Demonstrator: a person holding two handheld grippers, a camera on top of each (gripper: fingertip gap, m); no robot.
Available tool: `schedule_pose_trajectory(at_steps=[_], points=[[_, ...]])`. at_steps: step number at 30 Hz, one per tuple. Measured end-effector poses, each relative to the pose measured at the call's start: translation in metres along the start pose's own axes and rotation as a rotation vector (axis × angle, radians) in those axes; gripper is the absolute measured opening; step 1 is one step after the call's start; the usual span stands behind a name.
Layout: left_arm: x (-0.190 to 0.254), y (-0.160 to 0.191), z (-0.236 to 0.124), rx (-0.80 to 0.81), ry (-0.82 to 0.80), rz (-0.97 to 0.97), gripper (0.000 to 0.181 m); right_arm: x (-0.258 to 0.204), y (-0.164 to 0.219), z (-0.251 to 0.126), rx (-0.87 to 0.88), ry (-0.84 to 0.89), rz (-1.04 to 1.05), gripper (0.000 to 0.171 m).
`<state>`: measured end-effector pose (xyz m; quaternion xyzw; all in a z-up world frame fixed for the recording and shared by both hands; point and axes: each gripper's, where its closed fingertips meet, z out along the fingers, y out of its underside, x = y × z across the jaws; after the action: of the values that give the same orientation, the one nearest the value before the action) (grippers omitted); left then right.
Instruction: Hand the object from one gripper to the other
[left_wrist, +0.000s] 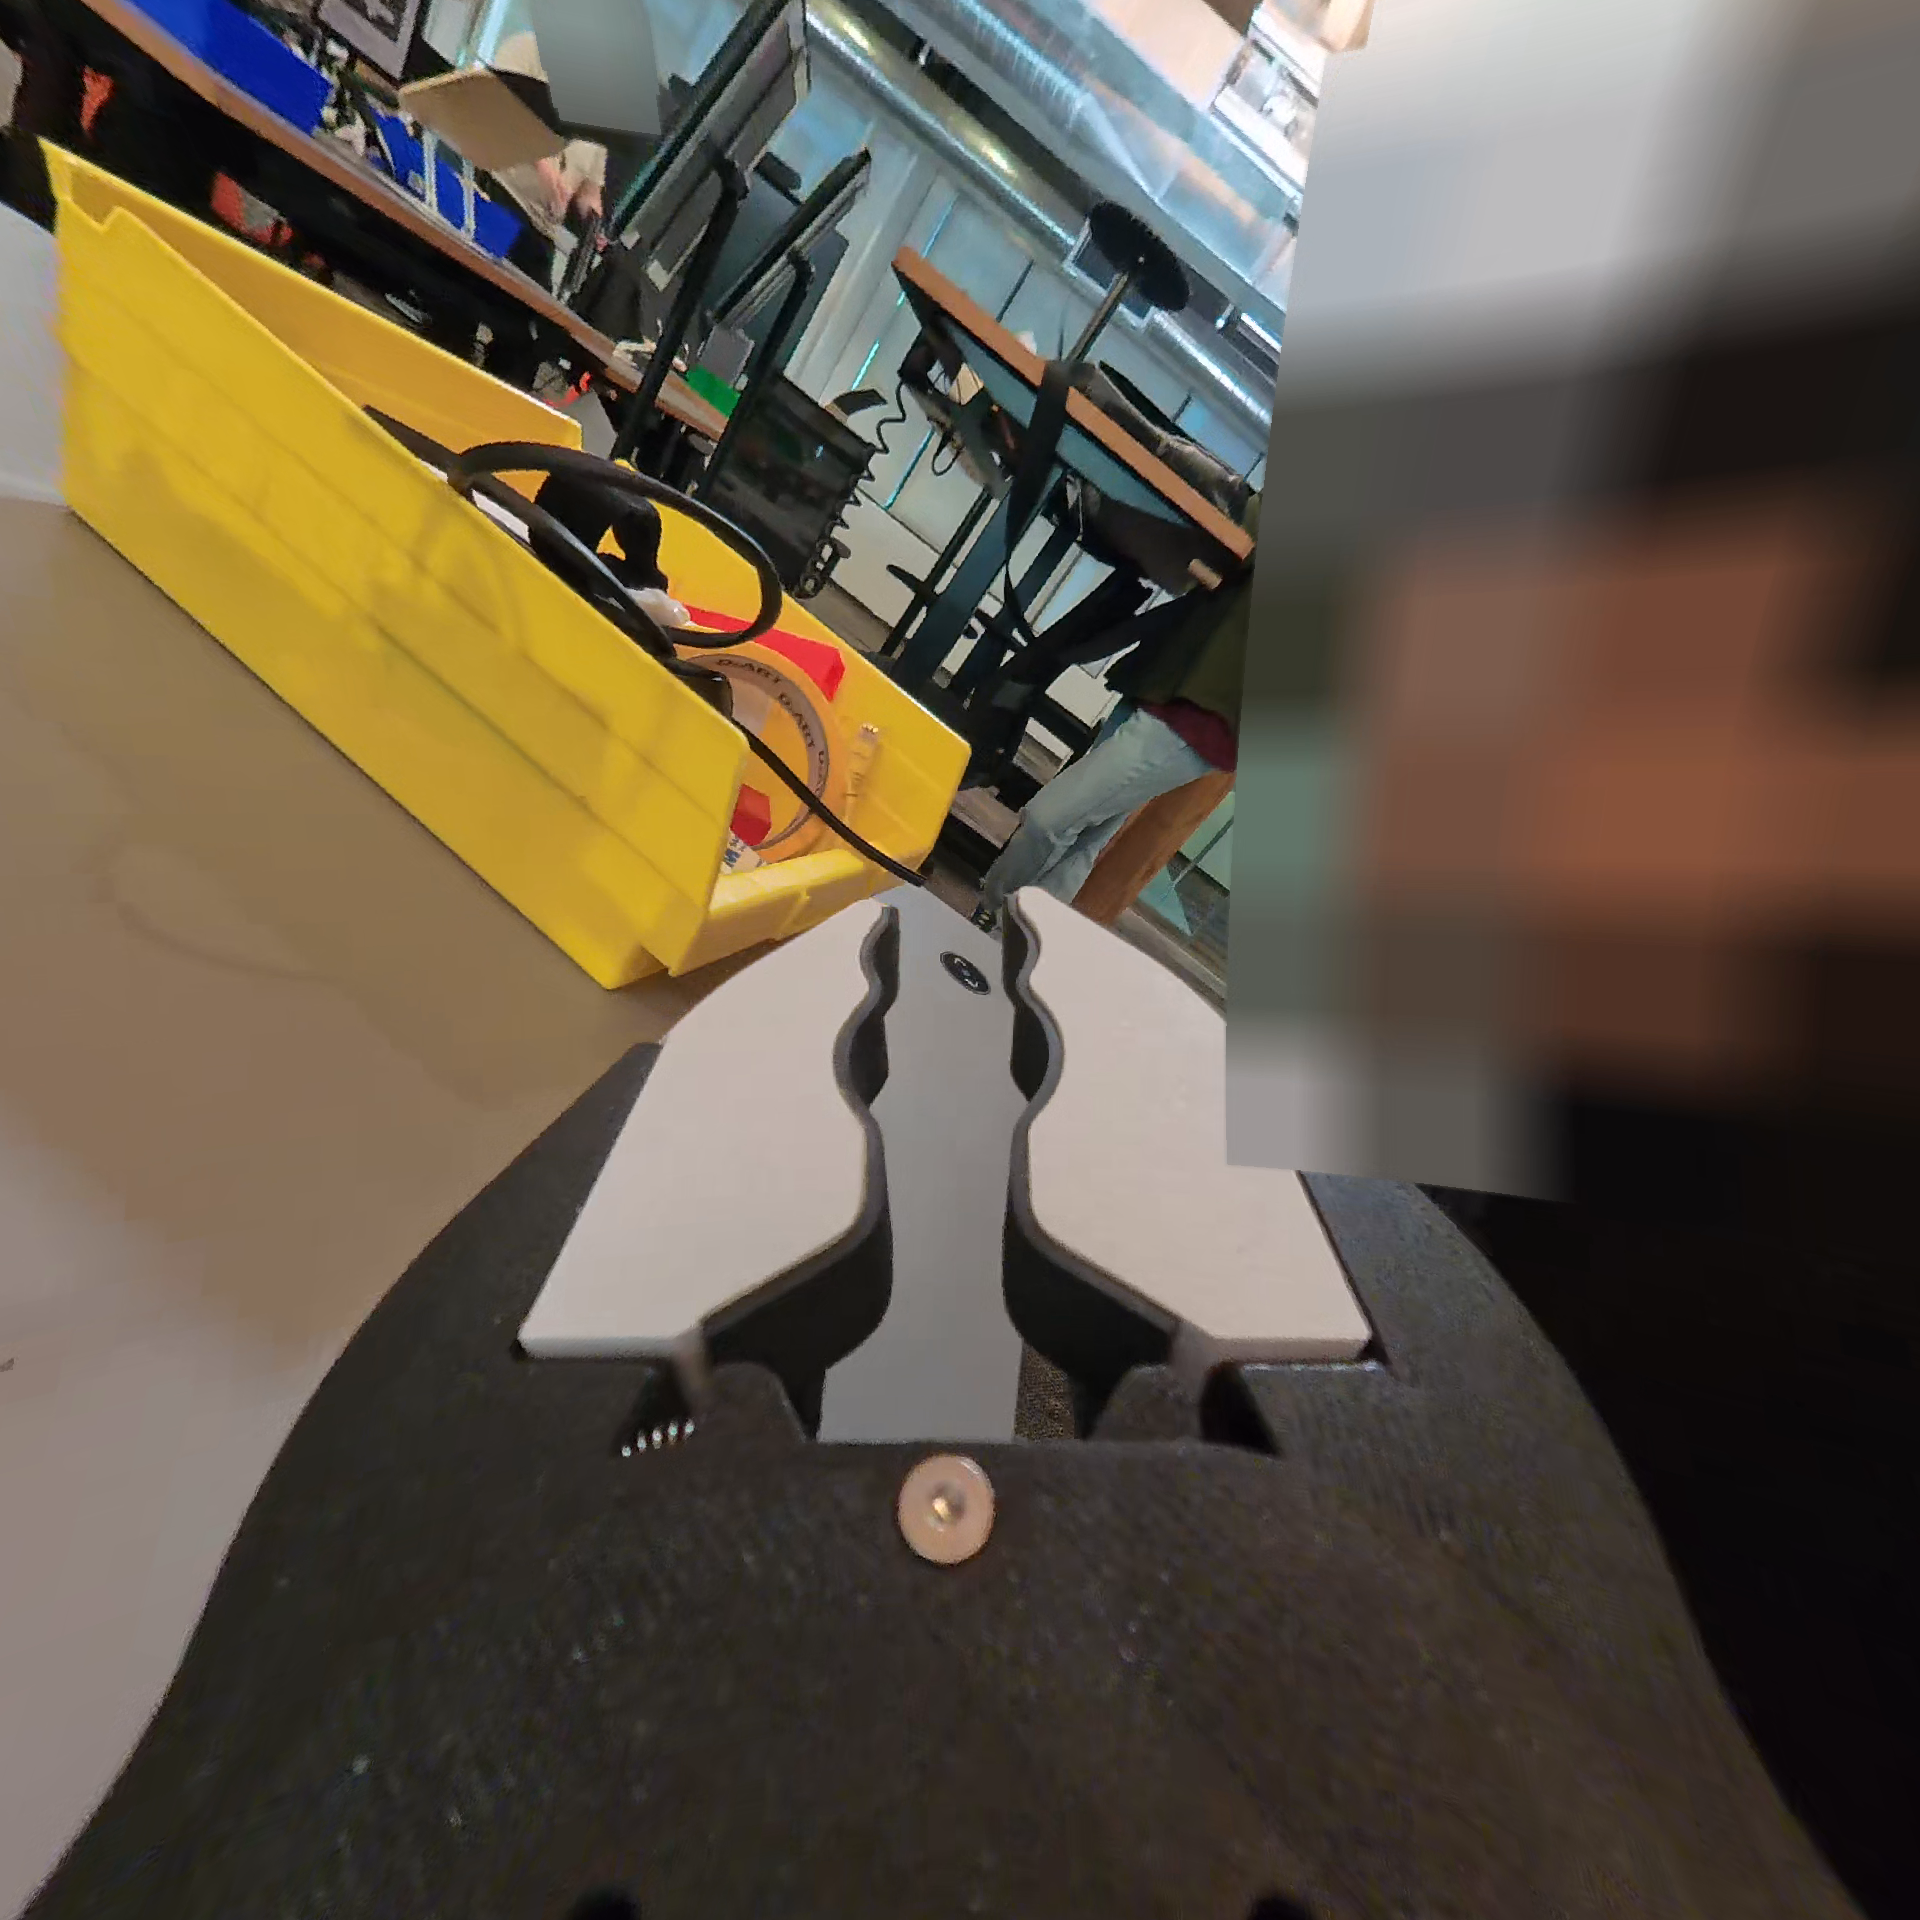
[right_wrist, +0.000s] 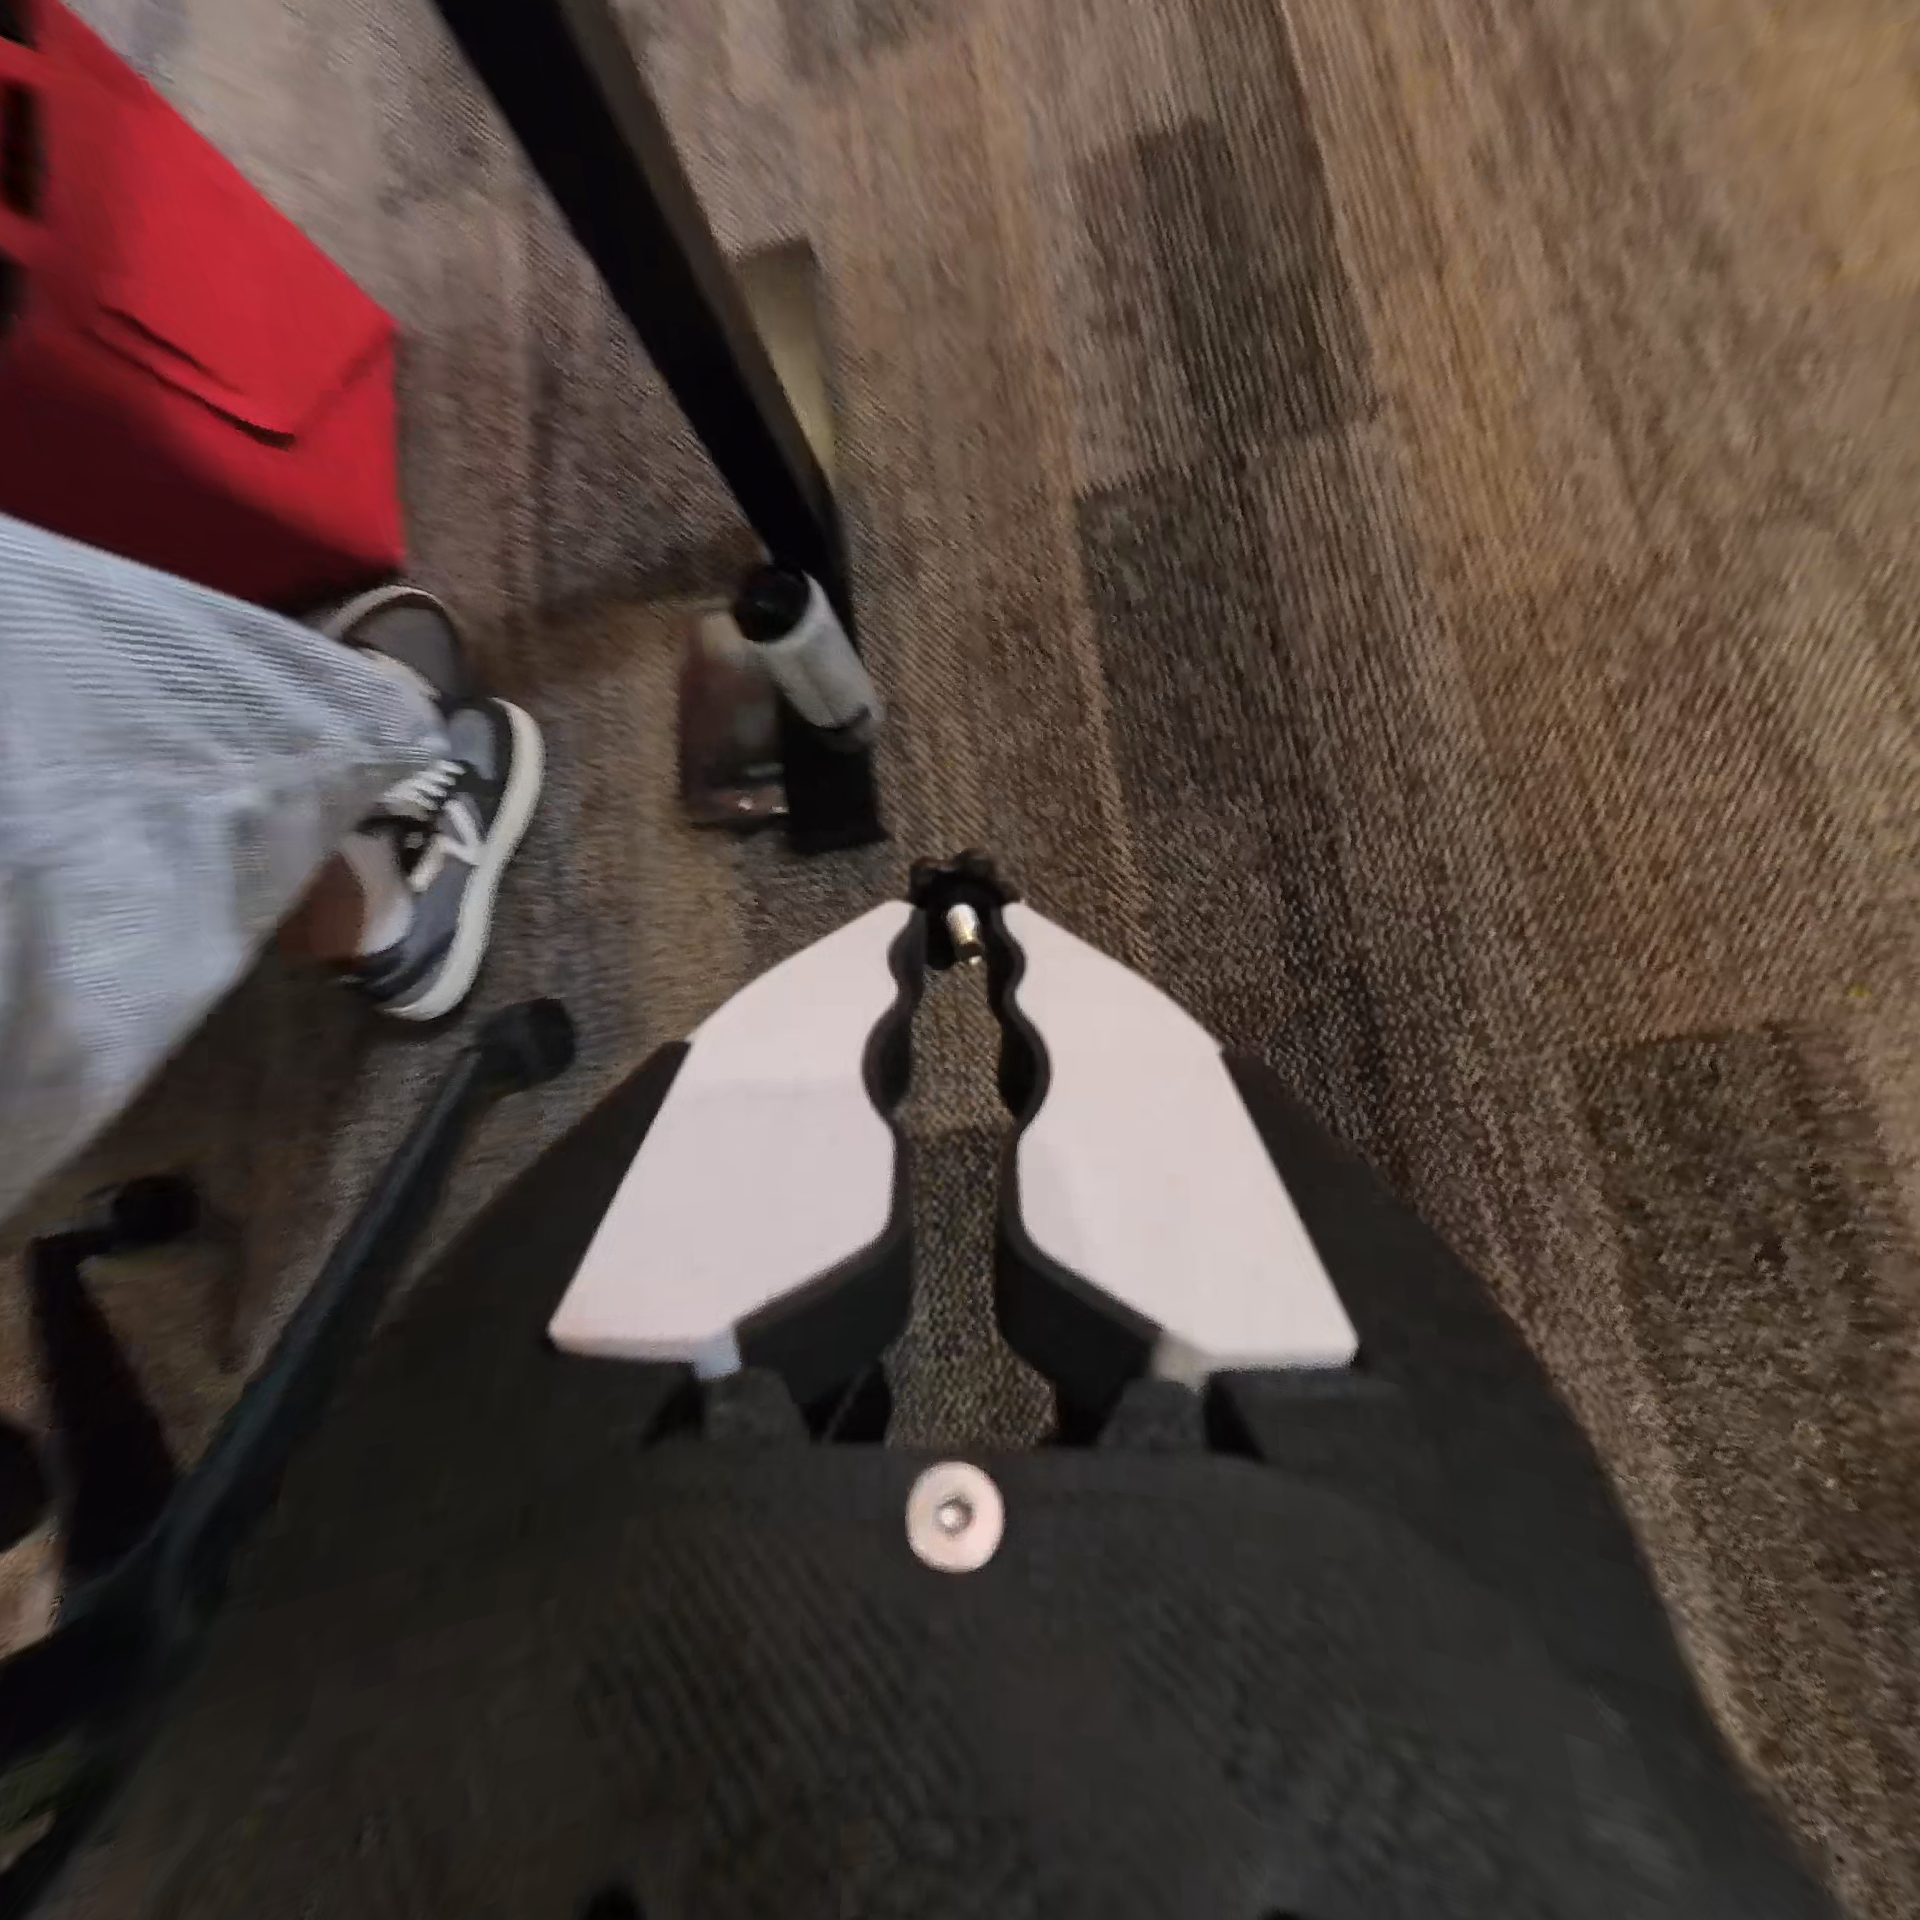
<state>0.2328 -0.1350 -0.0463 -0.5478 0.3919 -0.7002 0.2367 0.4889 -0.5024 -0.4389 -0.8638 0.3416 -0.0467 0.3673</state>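
Yellow plastic fills the left of the left wrist view: a long bin (left_wrist: 343, 582) lies on the pale bench (left_wrist: 208, 1091), its open end turned toward the camera. Inside it sit a coiled black cable (left_wrist: 623, 540), a roll of tape (left_wrist: 779, 748) and some red pieces (left_wrist: 800, 649). To the right of the bin, the left tongs (left_wrist: 948, 914) stand released, with a narrow gap running between the two white fingers (left_wrist: 748, 1122) and nothing held in it; the bench surface and a small round black mark (left_wrist: 964, 971) show through the gap. Beyond the tips are other desks with monitors on stands and a seated person's legs in light jeans (left_wrist: 1091, 821). A large blurred patch covers the right side.

In the right wrist view, which is smeared by motion, a red box (right_wrist: 177, 343) and a person's leg in pale trousers (right_wrist: 156, 810) with a dark sneaker (right_wrist: 468, 831) occupy the left, above a dark chair base (right_wrist: 312, 1226). At centre, the right tongs (right_wrist: 961, 914) are clenched on the object (right_wrist: 961, 904), a small black knob with a short silver stud, pinched right at the fingertips, the stud pointing back between the fingers. It hangs over grey-brown carpet (right_wrist: 1455, 623), away from the bench. A dark bench leg (right_wrist: 665, 312) and its foot lie farther off on the floor.
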Motion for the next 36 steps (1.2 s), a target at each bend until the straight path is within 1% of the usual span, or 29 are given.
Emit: schedule_pose_trajectory(at_steps=[2, 4, 7, 9, 11, 13, 16, 18, 21, 24, 26, 29, 31, 32, 33, 36], points=[[0.005, 0.002, -0.012, -0.016, -0.017, 0.014, 0.012, -0.029, -0.034, -0.050, 0.049, -0.041, -0.034, 0.012], [0.019, 0.007, -0.025, -0.058, 0.001, 0.045, 0.010, -0.063, -0.072, -0.101, 0.118, -0.087, -0.074, 0.012], [0.043, 0.017, -0.048, -0.144, 0.013, 0.145, 0.013, -0.127, -0.131, -0.175, 0.264, -0.172, -0.151, 0.011], [0.060, 0.024, -0.062, -0.175, 0.026, 0.245, 0.017, -0.176, -0.166, -0.215, 0.381, -0.237, -0.202, 0.011], [0.078, 0.031, -0.074, -0.190, 0.046, 0.323, 0.027, -0.230, -0.194, -0.244, 0.481, -0.334, -0.245, 0.011], [0.095, 0.037, -0.089, -0.186, 0.054, 0.360, 0.039, -0.286, -0.214, -0.265, 0.560, -0.455, -0.268, 0.011], [0.116, 0.044, -0.119, -0.178, 0.053, 0.380, 0.053, -0.372, -0.229, -0.283, 0.636, -0.671, -0.289, 0.011], [0.125, 0.046, -0.142, -0.167, 0.028, 0.414, 0.055, -0.424, -0.227, -0.282, 0.614, -0.800, -0.303, 0.011], [0.128, 0.045, -0.175, -0.147, -0.027, 0.506, 0.056, -0.494, -0.223, -0.276, 0.535, -0.986, -0.308, 0.011], [0.118, 0.046, -0.206, -0.144, -0.079, 0.531, 0.052, -0.550, -0.225, -0.264, 0.475, -1.105, -0.353, 0.011], [0.105, 0.046, -0.228, -0.140, -0.125, 0.513, 0.051, -0.578, -0.229, -0.243, 0.440, -1.117, -0.413, 0.011], [0.074, 0.037, -0.261, -0.079, -0.233, 0.437, 0.048, -0.605, -0.237, -0.192, 0.365, -1.055, -0.464, 0.011], [0.053, 0.028, -0.275, -0.042, -0.310, 0.231, 0.038, -0.617, -0.243, -0.159, 0.320, -1.029, -0.477, 0.011], [0.051, 0.026, -0.276, -0.040, -0.283, 0.134, 0.037, -0.622, -0.247, -0.144, 0.303, -1.023, -0.477, 0.011], [0.051, 0.021, -0.274, -0.023, -0.238, 0.076, 0.037, -0.627, -0.251, -0.131, 0.287, -1.027, -0.469, 0.011], [0.028, 0.004, -0.265, 0.005, -0.241, 0.042, 0.038, -0.640, -0.263, -0.109, 0.257, -1.062, -0.445, 0.011]])
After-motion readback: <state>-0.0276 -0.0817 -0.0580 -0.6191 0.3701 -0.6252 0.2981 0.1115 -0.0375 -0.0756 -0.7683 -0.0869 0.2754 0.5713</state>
